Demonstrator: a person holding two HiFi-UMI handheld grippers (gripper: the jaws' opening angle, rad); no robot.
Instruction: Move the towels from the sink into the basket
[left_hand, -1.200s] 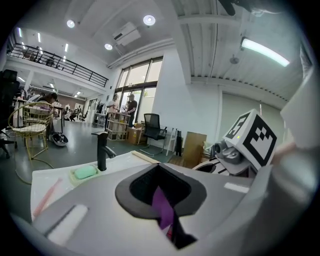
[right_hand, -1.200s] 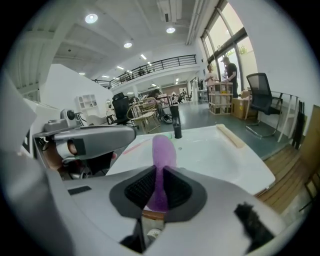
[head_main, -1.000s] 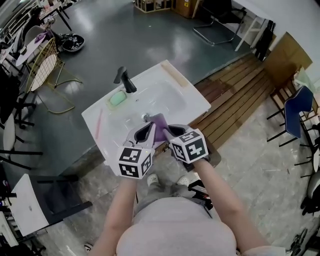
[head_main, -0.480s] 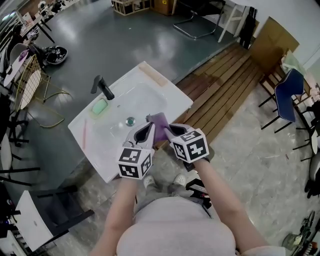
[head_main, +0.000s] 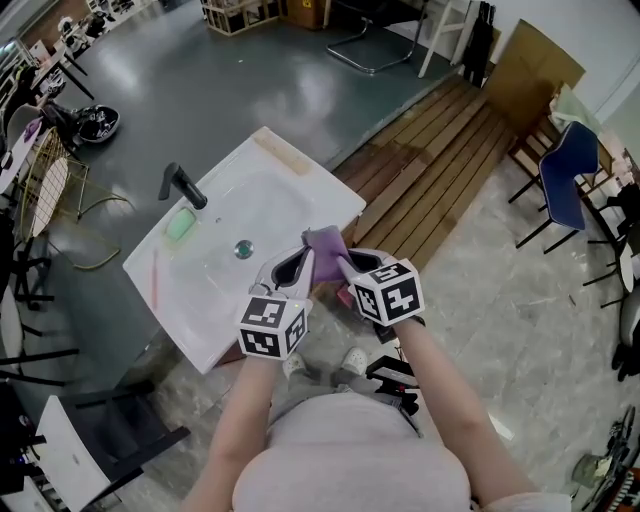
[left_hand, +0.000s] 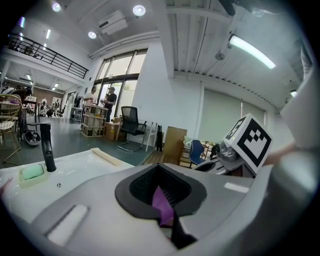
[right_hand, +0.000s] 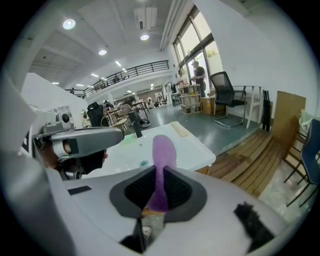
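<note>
You had the purple towel (head_main: 325, 250) pinched from both sides. Your left gripper (head_main: 290, 267) was closed narrow on a thin fold of it, and the left gripper view showed a purple strip squeezed between the dark pads. Your right gripper (head_main: 350, 266) was clamped on it too. In the right gripper view the cloth ran up from between the jaws and stood above them in a rounded flap.

The two grippers sat side by side in front of your body, marker cubes facing you, with the towel bunched between their tips. From the head view the towel was lifted clear of the basin, over the near right edge of the white sink (head_main: 215, 335), close to where that edge met the wooden slats (head_main: 430, 150) on the floor.

The basin itself held no other cloth that you could see (only the round drain (head_main: 243, 249) showed in its middle). The black faucet (head_main: 182, 186) stood at the far left side, with a green bar (head_main: 181, 224) just beside it on the sink top. A blue chair (head_main: 560, 180) stood well apart, off to the right.
</note>
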